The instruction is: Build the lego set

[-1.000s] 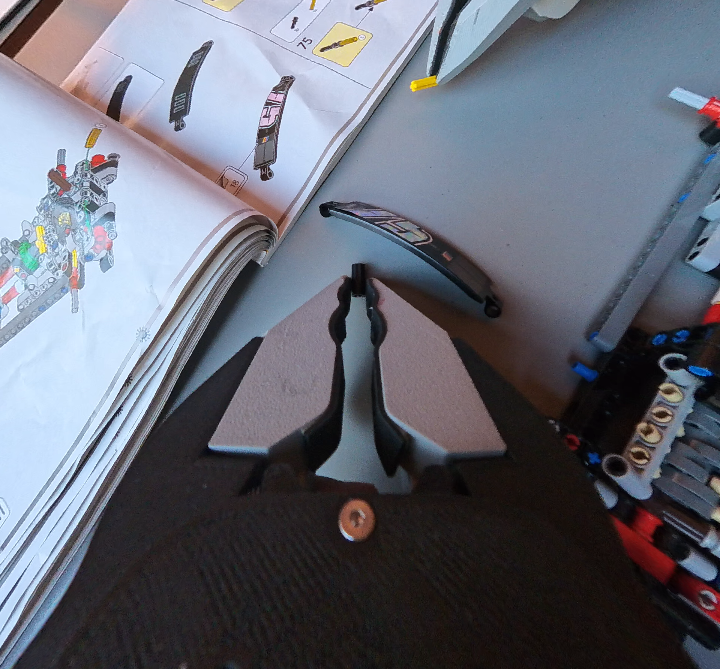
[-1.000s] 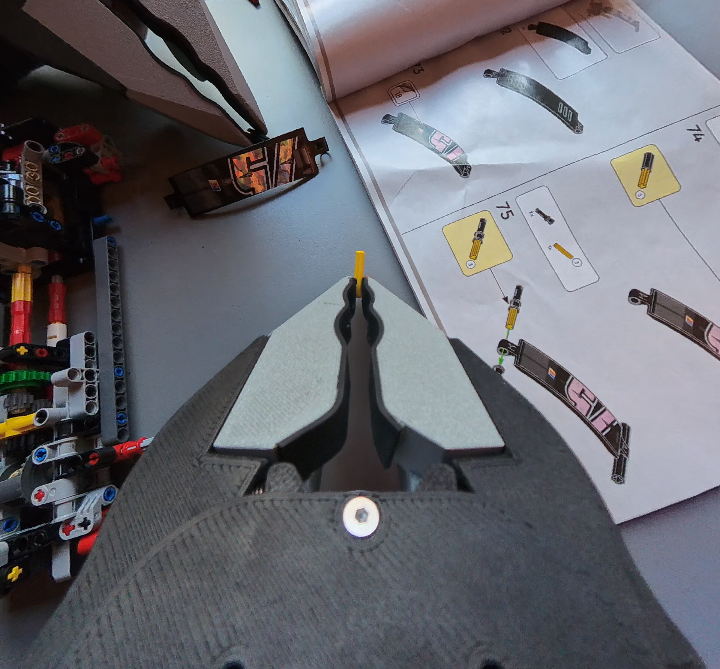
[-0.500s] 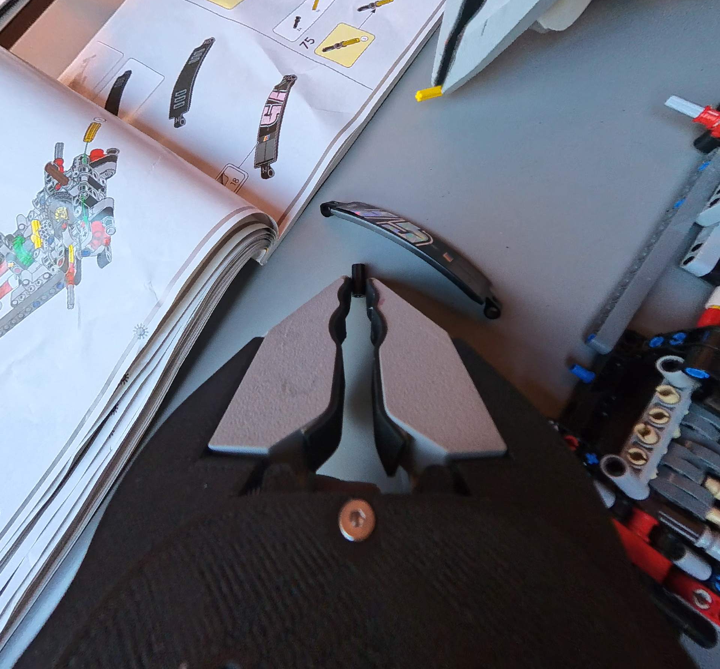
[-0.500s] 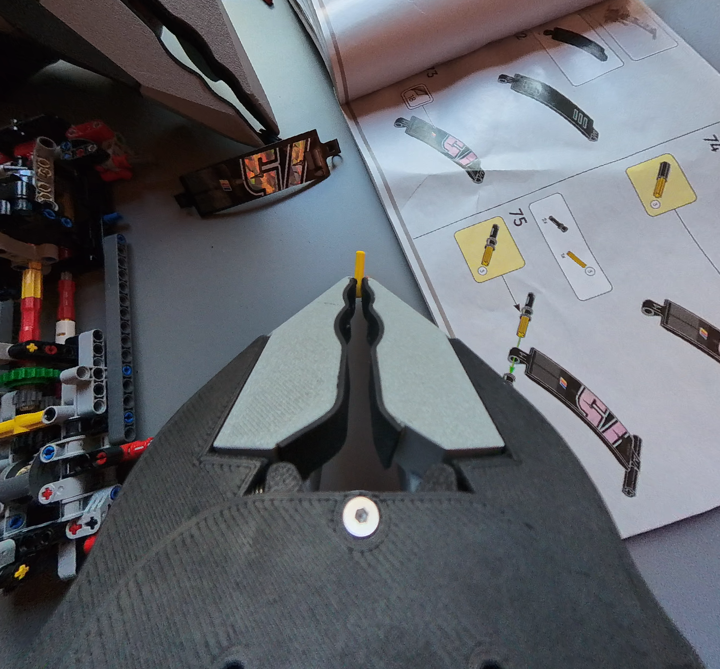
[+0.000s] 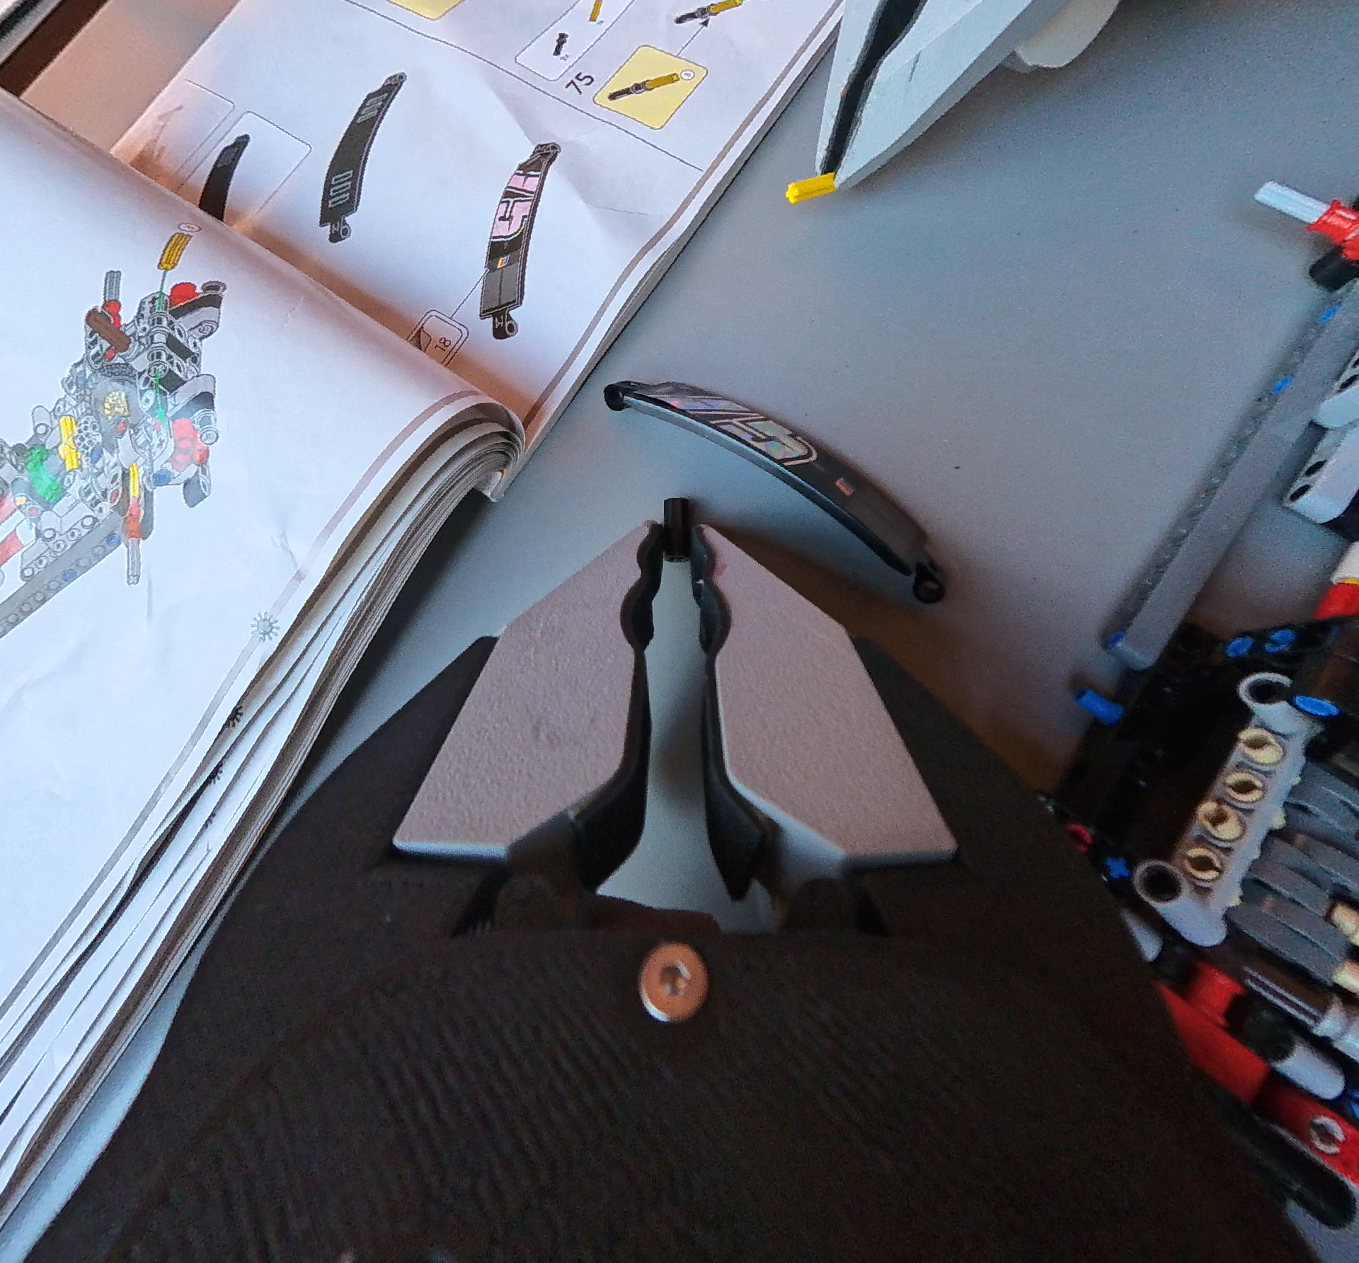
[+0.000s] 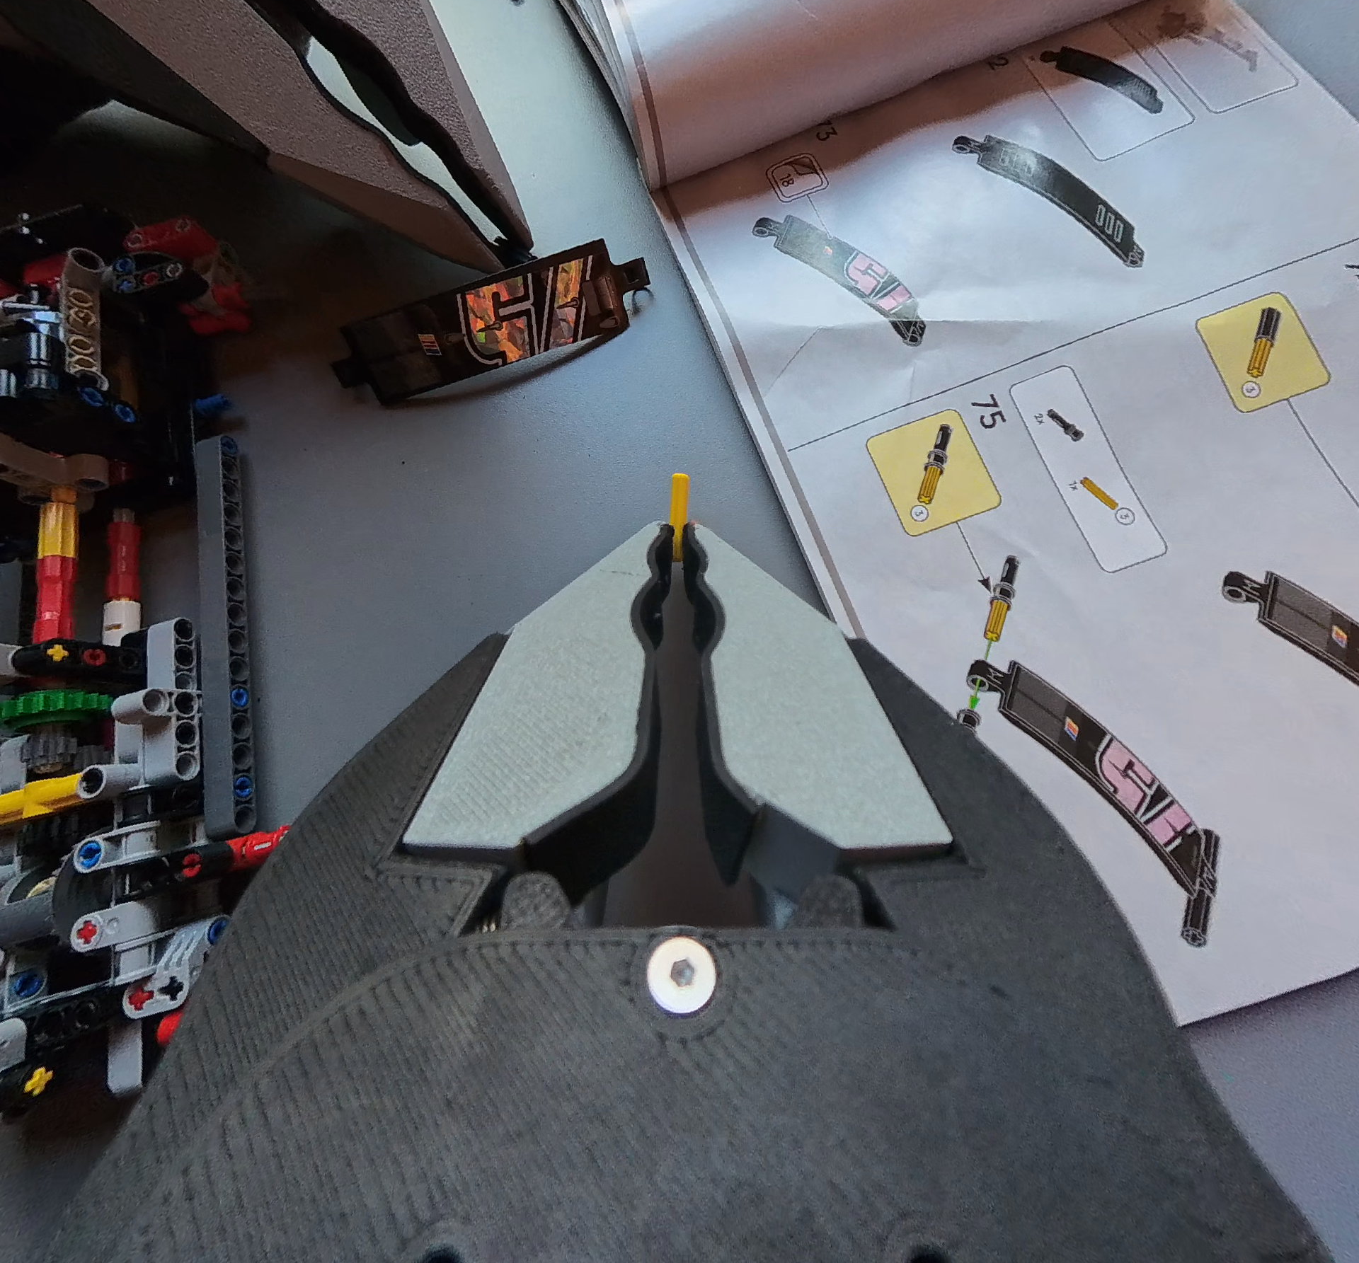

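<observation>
Left gripper [image 5: 676, 538] clenched on short black pin [image 5: 676, 524], curved black panel [image 5: 779, 467] just ahead; right gripper [image 6: 678, 538] clenched on yellow axle [image 6: 679, 509], instruction booklet [image 6: 1029, 316] to its right.

The right gripper [image 5: 827, 180] with its yellow axle [image 5: 809, 189] has drifted slightly nearer the curved black panel [image 5: 772, 463]. In its own view, the instruction booklet [image 6: 1029, 272] has slid right.

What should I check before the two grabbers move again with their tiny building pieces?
1. Left gripper pinching the small black plastic pin: ok.
2. Right gripper pinching the thin yellow plastic axle: ok.
3. Both pieces poke out past the fingertips: ok.
4. Curved black panel with shiny sticker lies free on the grey table: ok.
5. Open paper instruction booklet visible beside the right gripper: ok.
6. Pin and axle lined up end to end: not ok, still apart.
</observation>
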Tool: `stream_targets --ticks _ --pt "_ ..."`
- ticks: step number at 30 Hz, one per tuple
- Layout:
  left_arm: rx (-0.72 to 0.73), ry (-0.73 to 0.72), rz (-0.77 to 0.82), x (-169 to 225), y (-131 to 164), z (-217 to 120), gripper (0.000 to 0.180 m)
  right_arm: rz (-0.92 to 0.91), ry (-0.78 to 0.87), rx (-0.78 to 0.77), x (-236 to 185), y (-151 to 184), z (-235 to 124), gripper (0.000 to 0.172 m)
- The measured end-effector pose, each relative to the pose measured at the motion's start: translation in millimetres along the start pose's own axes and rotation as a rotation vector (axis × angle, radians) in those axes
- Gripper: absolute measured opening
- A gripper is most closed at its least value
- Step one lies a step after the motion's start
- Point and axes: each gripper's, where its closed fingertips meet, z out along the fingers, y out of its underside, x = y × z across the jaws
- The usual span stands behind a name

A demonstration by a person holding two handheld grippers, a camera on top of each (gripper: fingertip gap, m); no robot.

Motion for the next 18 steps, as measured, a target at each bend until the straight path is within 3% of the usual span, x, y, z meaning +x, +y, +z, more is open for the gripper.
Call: stream_targets --ticks 15,18 --pt "-0.002 -0.001 0.002 0 0 0 0.004 0.001 -0.004 0.002 -1 0 0 0.0" --pt "-0.039 -0.122 0.087 -14 2 -5 0.005 -0.004 -0.039 0.014 -7 -3 0 0.0"
